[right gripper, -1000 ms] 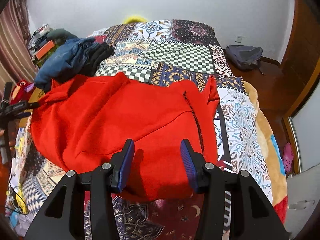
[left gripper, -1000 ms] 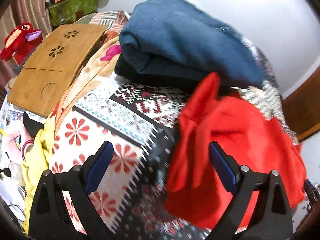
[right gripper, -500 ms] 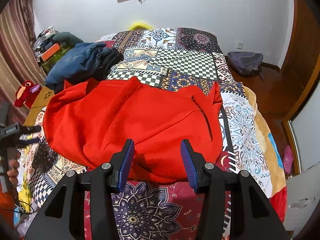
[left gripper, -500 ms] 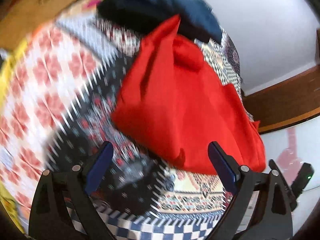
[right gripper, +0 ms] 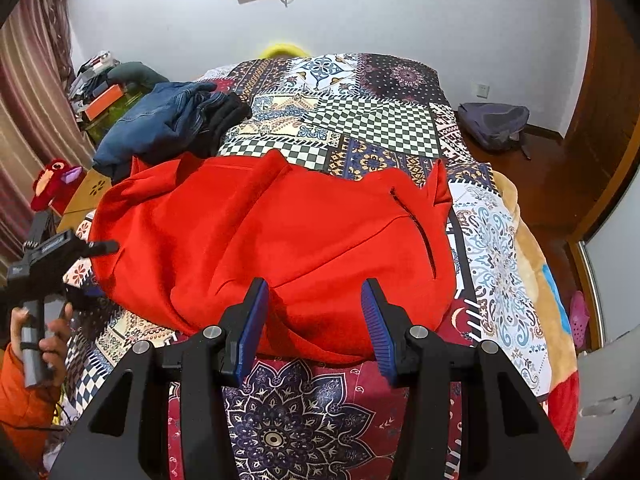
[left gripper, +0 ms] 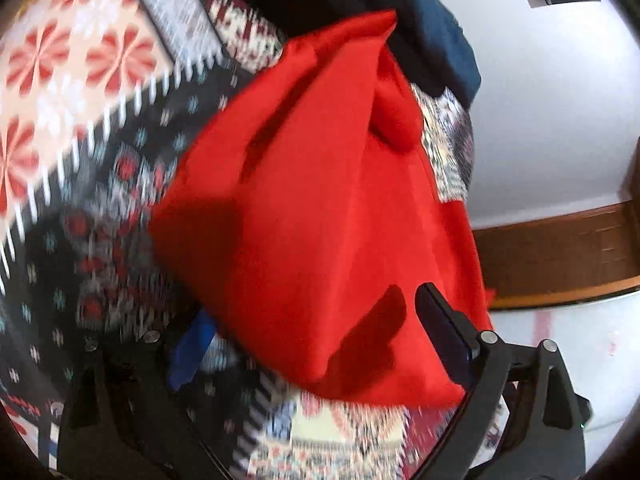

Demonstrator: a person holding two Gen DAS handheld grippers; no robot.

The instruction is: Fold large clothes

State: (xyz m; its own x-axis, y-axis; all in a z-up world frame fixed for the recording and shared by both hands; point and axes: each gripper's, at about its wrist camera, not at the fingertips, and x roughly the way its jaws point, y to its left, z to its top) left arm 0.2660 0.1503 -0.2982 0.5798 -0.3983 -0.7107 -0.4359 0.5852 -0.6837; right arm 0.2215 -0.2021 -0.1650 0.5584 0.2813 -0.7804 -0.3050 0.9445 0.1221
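On the bed (right gripper: 496,240), over its patchwork cover, a large red garment (right gripper: 280,240) lies spread and rumpled across the near half, a dark zip slit showing toward its right side. The right tongs (right gripper: 312,316) hang above the garment's near hem with their blue pads apart and nothing pressed between them. The left tongs (left gripper: 312,332) sit at the garment's left edge, seen blurred in the left wrist view: the fingers stand wide apart, with a corner of the red cloth lying between them but not pinched. In the right wrist view a hand (right gripper: 44,344) with an orange sleeve grips that tool's handle. Behind the garment, a pile of blue and black clothes (right gripper: 168,124) rests on the bed's far left side.
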